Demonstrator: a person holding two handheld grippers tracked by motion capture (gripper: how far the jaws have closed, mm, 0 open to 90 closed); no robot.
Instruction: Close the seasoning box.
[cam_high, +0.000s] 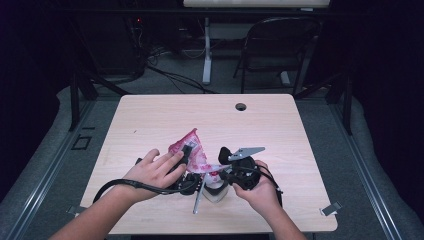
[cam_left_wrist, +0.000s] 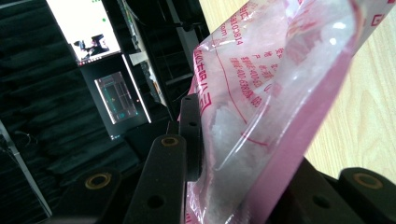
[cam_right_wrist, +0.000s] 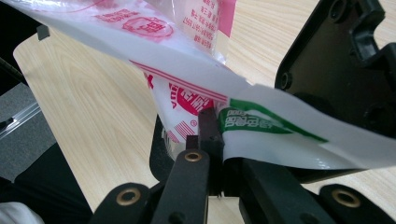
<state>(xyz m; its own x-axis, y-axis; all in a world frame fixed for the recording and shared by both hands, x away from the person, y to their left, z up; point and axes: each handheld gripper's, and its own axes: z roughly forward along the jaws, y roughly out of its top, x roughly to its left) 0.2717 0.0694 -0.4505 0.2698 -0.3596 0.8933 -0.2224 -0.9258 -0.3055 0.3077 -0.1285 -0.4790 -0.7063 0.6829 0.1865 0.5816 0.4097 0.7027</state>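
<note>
Left gripper (cam_high: 186, 155): jaws closed on a pink-and-clear plastic bag (cam_high: 192, 150), the film pinched flat between them; in the left gripper view the bag (cam_left_wrist: 261, 107) rises out of the jaws and carries red print, with white grainy contents visible through the clear part. Left hand (cam_high: 152, 172) wraps the gripper body, and a black cable loops back along the forearm. Right gripper (cam_high: 225, 172): jaws shut tight on a white strip of the same bag, which bears a green printed mark; in the right gripper view the strip (cam_right_wrist: 280, 135) comes out sideways from between the jaws and runs to the right edge of the picture. Right hand (cam_high: 257, 190) holds its gripper from below, grey three-cornered plate (cam_high: 245, 151) on top. The bag hangs between the two grippers, held at both ends, its peak standing up above the left jaws and its lower part stretched toward the right ones, near the front middle of the wooden table (cam_high: 150, 115). The grippers sit close together, nearly touching. Table carries a round hole (cam_high: 241, 106) near its far edge, well apart from the work. Beyond the table: a dark folding chair (cam_high: 277, 47) and a white stand leg (cam_high: 206, 55) on the floor, with cables beside it. Nothing lies between the grippers and the bag.
</note>
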